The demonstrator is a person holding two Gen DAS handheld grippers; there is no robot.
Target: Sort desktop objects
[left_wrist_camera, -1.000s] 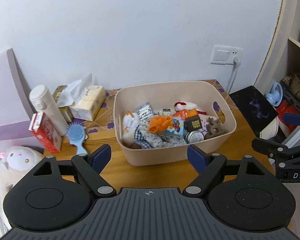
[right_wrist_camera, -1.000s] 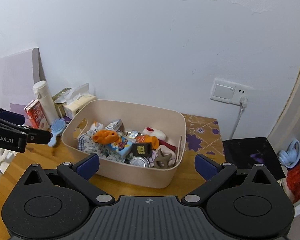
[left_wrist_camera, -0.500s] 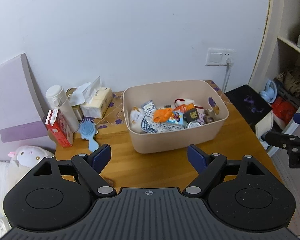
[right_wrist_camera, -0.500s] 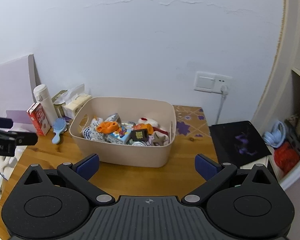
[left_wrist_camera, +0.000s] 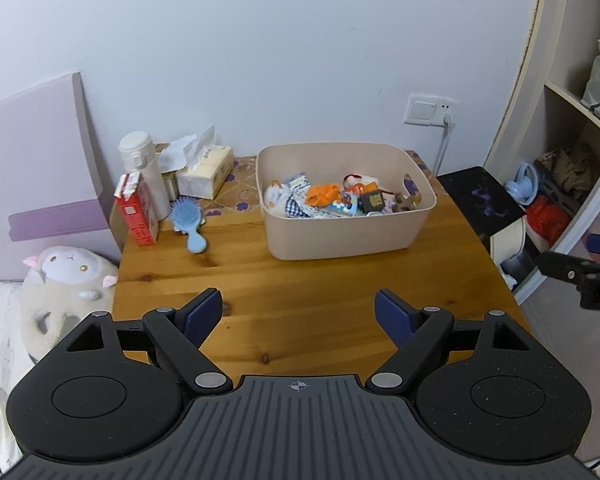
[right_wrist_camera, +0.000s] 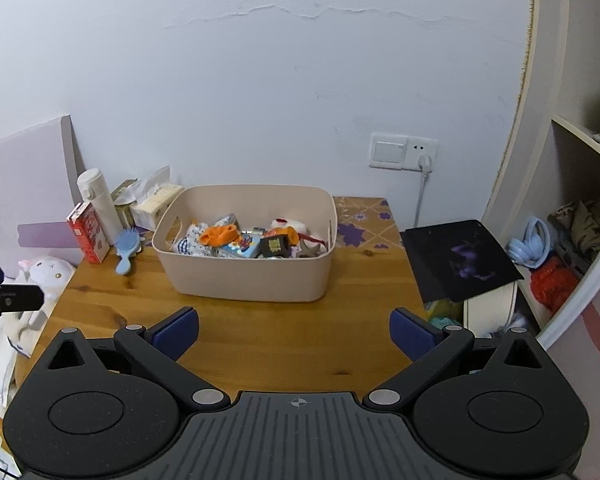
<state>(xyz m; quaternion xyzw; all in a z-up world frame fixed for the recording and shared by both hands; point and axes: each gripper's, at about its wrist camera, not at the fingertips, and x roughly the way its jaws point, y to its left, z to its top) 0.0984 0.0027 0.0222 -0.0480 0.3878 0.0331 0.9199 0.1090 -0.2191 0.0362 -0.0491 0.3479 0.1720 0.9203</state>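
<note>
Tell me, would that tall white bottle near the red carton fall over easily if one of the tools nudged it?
Probably yes. The white bottle stands upright, tall and narrow, so a push near its cap would likely tip it. Its smooth rounded body looks slippery and could roll once down. The red carton close beside it might catch a fall that way.

Plush sheep beside table; headphones on shelf.

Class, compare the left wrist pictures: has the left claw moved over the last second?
Yes. The left claw has pulled back from the beige bin, which looks smaller and farther, with more bare table between them.
</note>
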